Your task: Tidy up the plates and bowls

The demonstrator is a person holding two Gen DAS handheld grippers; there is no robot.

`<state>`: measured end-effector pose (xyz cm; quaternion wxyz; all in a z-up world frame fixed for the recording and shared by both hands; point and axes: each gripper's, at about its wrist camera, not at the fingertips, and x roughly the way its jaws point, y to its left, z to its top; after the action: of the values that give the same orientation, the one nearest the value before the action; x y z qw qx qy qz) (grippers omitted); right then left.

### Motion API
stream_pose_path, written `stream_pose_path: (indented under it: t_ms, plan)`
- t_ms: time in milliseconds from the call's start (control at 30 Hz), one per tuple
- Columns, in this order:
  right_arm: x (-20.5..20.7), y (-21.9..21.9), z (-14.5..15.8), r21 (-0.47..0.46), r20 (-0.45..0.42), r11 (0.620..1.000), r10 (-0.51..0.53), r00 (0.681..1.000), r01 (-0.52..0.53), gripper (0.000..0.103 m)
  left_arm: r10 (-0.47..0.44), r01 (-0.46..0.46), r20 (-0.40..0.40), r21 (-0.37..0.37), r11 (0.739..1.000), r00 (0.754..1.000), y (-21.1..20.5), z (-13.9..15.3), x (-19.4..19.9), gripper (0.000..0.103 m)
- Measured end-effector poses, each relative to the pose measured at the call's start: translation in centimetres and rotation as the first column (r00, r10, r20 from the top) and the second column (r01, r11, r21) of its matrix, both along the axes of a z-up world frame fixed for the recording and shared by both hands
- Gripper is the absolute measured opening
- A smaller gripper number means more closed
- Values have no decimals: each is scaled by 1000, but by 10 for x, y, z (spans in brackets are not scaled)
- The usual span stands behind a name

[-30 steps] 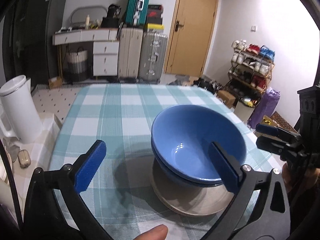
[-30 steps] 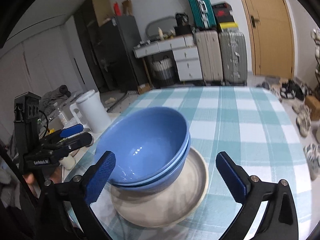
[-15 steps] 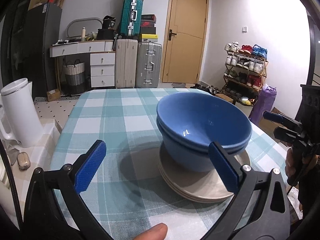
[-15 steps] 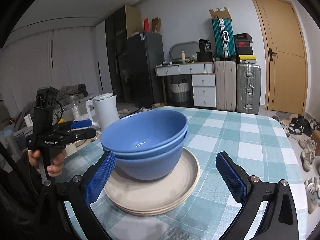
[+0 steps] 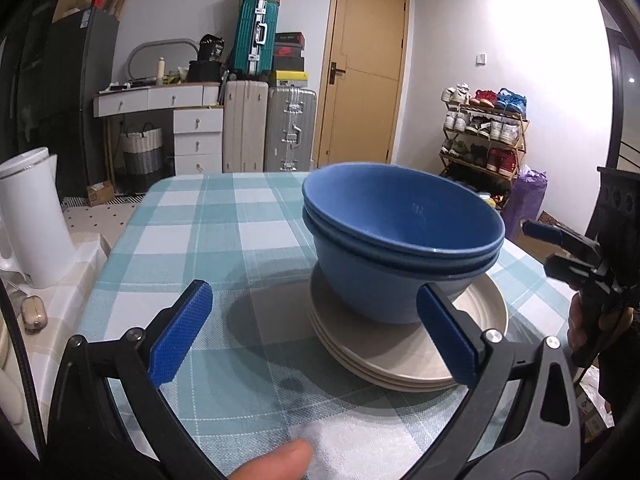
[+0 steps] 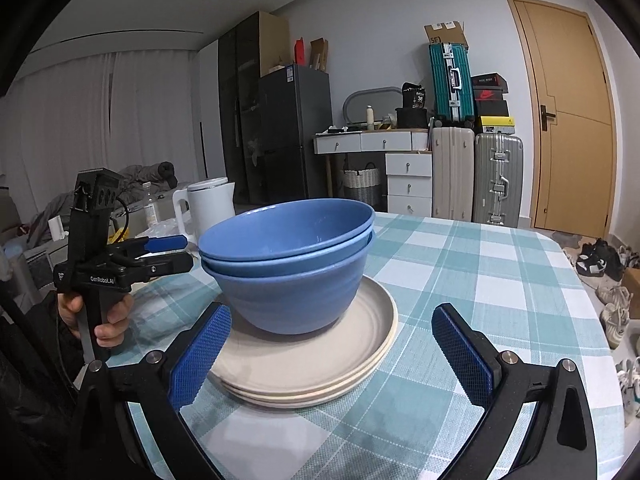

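Resting upright | blue bowls (image 5: 400,240) nested, rims up | plates (image 6: 320,364) stacked flat

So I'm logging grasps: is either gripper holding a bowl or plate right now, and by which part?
Nothing is held. The left gripper and right gripper are both open, short of the blue bowls nested on the beige plates.

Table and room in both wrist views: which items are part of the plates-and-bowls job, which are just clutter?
Job items:
- blue bowls, two nested
- beige plates, stacked under the bowls
- left gripper, right gripper, both with jaws open and empty

Clutter:
- white kettle
- suitcases
- shoe rack
- woven basket
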<state>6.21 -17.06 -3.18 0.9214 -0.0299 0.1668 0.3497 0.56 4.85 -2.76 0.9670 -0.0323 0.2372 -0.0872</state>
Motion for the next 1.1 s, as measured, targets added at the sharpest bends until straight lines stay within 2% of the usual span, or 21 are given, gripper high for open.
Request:
stream_pose_path:
  t_ms: [300,1100]
  plan:
    - [-3,0,-1,4,24,1000,-3,1000,3,102,-14,14,11,4,1000,1000,-3,-2,2,102]
    - [-2,5,-2,-13,22,1000,-5,1000,5,103,-19,19,13,-5,1000,1000,-2,-2,3,102]
